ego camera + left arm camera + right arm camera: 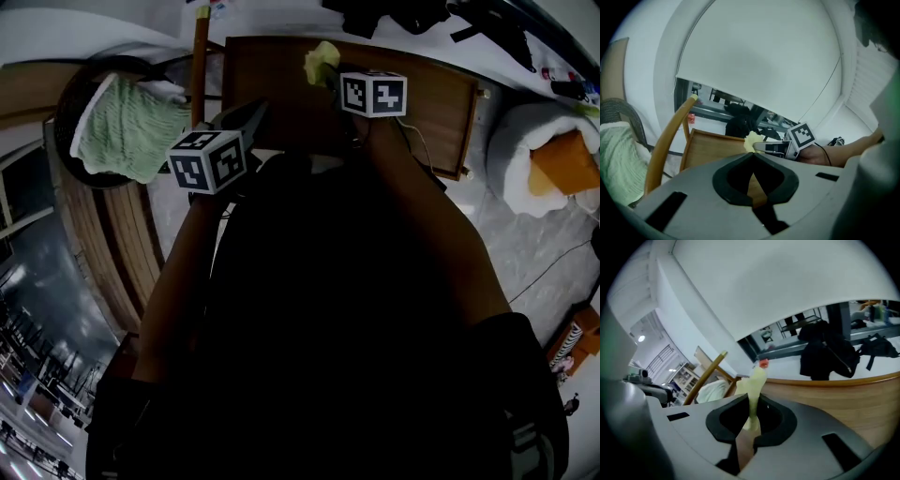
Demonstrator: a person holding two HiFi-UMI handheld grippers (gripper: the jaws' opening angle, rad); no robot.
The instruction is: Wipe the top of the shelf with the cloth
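Observation:
The brown wooden shelf top (281, 89) lies ahead of me. A small yellow cloth (321, 63) hangs over its far part, and my right gripper (332, 77) is shut on it. In the right gripper view the cloth (754, 383) stands up out of the closed jaws (752, 403), above the shelf board (843, 394). My left gripper (253, 112) hovers over the near left part of the shelf, shut, with nothing in it. The left gripper view shows its tips (752, 155) meeting, with the cloth (752, 140) and the right gripper's fingers (776, 147) just beyond.
A wooden chair (198, 56) with a pale green knitted cushion (127, 127) stands left of the shelf. A white beanbag with an orange piece (548, 155) sits on the floor at the right. Dark bags (825, 352) lie behind the shelf.

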